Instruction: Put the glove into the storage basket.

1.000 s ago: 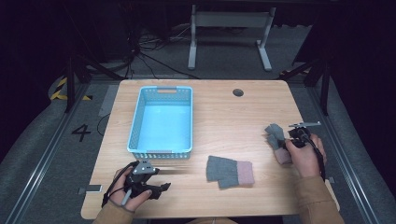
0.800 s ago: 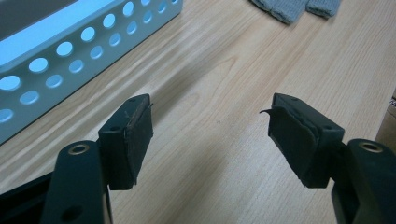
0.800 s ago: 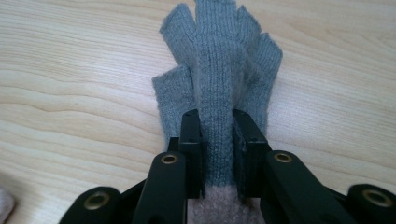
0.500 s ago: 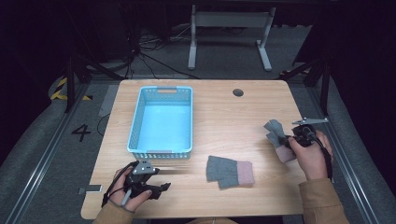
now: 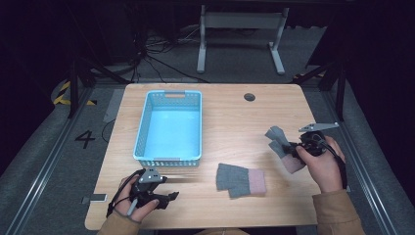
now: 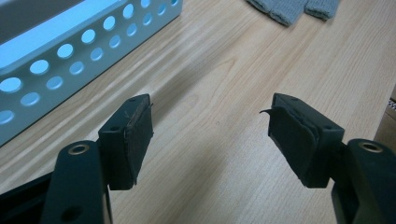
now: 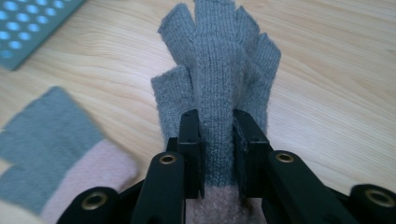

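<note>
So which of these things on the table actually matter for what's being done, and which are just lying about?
In the job:
- held glove, grey with a pink cuff, pinched in the right tool
- second glove, flat on the table
- blue basket, probably where the gloves go

Just lying about:
- left tool, open and idle
- cables on the floor
- metal stand behind the table

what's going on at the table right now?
A person works two handheld grippers. The right gripper is clamped on a grey and pink glove, holding it off the table at the right side. The second glove lies flat near the front edge. The left gripper rests open by the blue basket, which looks empty.
</note>
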Demonstrator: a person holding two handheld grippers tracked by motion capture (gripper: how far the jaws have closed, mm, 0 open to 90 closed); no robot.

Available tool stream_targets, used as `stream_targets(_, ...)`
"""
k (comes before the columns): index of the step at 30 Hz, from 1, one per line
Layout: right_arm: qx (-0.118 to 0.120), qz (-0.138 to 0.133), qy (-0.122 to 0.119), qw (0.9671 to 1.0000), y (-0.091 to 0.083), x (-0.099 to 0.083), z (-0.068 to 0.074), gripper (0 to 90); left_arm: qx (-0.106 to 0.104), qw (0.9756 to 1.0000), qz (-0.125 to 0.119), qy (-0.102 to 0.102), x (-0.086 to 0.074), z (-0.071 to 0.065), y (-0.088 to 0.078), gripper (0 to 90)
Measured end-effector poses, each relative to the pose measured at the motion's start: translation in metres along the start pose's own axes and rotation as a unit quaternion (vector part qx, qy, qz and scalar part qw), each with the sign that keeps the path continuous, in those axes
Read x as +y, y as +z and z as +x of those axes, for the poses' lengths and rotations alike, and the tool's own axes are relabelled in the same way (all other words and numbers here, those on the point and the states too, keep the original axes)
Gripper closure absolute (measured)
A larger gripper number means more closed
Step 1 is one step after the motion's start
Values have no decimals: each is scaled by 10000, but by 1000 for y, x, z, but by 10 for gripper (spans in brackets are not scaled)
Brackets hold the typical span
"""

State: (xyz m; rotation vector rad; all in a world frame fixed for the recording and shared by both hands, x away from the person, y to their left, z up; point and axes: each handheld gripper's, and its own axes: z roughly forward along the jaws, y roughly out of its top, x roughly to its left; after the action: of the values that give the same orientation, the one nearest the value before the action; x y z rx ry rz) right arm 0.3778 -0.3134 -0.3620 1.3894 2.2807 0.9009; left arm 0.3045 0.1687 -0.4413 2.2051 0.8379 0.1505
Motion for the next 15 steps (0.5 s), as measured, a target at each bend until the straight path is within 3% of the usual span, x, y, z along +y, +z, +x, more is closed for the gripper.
stream_targets(4, 219, -19, -97, 9997, -1, 2, 7, 756, -8, 10000, 1, -5, 0, 0, 0, 316)
stream_targets(5, 323, -20, -222, 9992, -1, 3, 13, 756, -10, 10000, -1, -5, 0, 0, 0, 316)
stream_targets(8, 376, 8, -312, 9988, -2, 4, 16, 756, -11, 10000, -2, -6, 0, 0, 0, 316)
stream_targets(13, 632, 58, -591, 9962, -1, 7, 30, 753, -12, 10000, -3, -2, 0, 0, 0, 316)
stream_targets(15, 826, 62, -762, 9936, 1, 8, 37, 752, -4, 10000, -16, -4, 0, 0, 0, 316)
